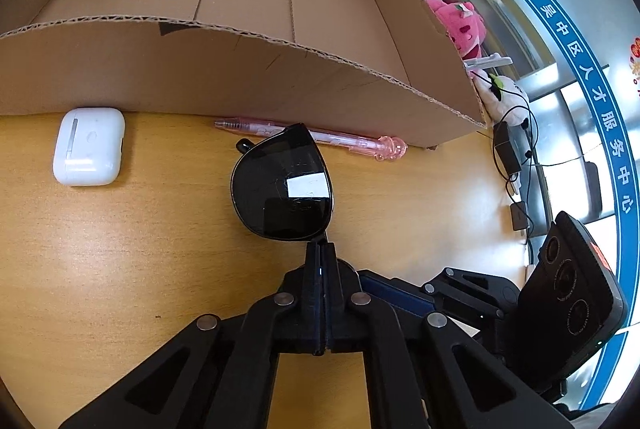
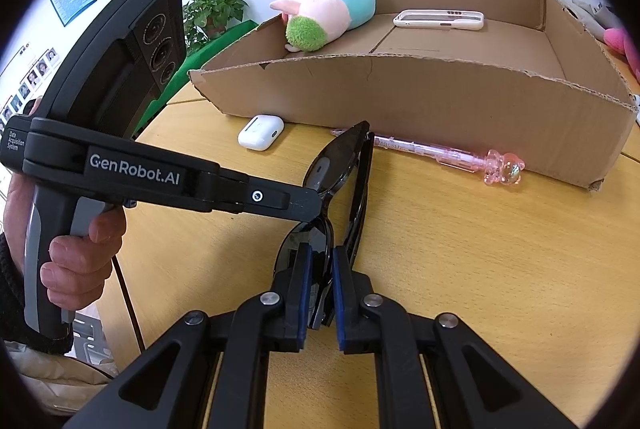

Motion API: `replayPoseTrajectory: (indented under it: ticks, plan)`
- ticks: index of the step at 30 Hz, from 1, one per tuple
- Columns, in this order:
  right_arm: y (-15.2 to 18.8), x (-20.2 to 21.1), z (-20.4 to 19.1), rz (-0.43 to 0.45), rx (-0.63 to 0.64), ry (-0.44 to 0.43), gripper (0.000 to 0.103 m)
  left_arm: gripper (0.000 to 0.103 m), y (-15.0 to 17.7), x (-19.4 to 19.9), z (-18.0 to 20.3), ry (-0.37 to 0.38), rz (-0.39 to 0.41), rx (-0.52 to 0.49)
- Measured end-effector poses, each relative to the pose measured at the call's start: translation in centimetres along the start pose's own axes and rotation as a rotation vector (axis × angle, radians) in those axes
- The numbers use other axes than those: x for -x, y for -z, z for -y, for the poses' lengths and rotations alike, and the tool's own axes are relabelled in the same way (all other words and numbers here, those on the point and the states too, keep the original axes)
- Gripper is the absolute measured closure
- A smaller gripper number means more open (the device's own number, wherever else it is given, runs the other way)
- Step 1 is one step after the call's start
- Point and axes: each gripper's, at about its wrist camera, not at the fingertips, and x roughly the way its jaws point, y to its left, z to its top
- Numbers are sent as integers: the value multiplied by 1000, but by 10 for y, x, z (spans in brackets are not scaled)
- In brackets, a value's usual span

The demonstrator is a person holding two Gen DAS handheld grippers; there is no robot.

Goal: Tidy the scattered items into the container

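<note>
Black sunglasses [image 1: 282,185] stand above the wooden table, held at the bridge by my left gripper [image 1: 321,249], which is shut on them. In the right wrist view the sunglasses [image 2: 340,173] also sit between the blue pads of my right gripper [image 2: 320,261], closed around one lens edge; the left gripper [image 2: 308,207] reaches in from the left. A white earbud case [image 1: 89,147] and a pink pen [image 1: 320,139] lie on the table against the cardboard box [image 1: 160,69]. The box holds a plush toy [image 2: 328,13] and a white phone case [image 2: 440,19].
Pink and white plush toys [image 1: 464,25] and black cables [image 1: 516,157] lie beyond the box's right side. A potted plant [image 2: 212,9] and a green surface stand behind the table at left. The wooden table [image 2: 480,249] extends to the right.
</note>
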Motion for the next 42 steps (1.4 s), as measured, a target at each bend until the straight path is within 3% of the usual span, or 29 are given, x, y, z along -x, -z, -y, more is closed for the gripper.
replayPoseTrajectory:
  ticks: [8, 13, 16, 18, 19, 21, 25, 33, 34, 35, 42]
  plan:
    - [-2, 3, -1, 8, 10, -11, 95, 103, 2, 5, 10, 12, 12, -39]
    - [-1, 5, 7, 2, -15, -25, 95, 103, 2, 7, -6, 13, 11, 7]
    - [-1, 8, 15, -10, -32, -59, 94, 95, 5, 5, -16, 16, 1, 30]
    - [-1, 10, 18, -19, -26, -55, 84, 83, 7, 0, -21, 16, -14, 42]
    - [-2, 11, 19, -21, -23, -49, 74, 80, 8, -2, -23, 20, -21, 52]
    - [-7, 13, 21, -16, -27, -47, 63, 78, 8, -5, -26, 36, -20, 66]
    - [-22, 12, 22, -24, -16, -56, 58, 77, 9, -4, -28, 45, -12, 69]
    - [-43, -26, 16, -147, 33, -7, 59, 77, 11, 9, -49, 26, 41, 111]
    - [-44, -30, 14, -158, 41, -7, 67, 77, 11, 11, -51, 23, 45, 112]
    - [-45, -33, 11, -168, 50, -11, 69, 77, 12, 11, -52, 19, 49, 110]
    - [-44, -31, 8, -155, 42, 9, 73, 77, 9, 8, -50, 38, 43, 91]
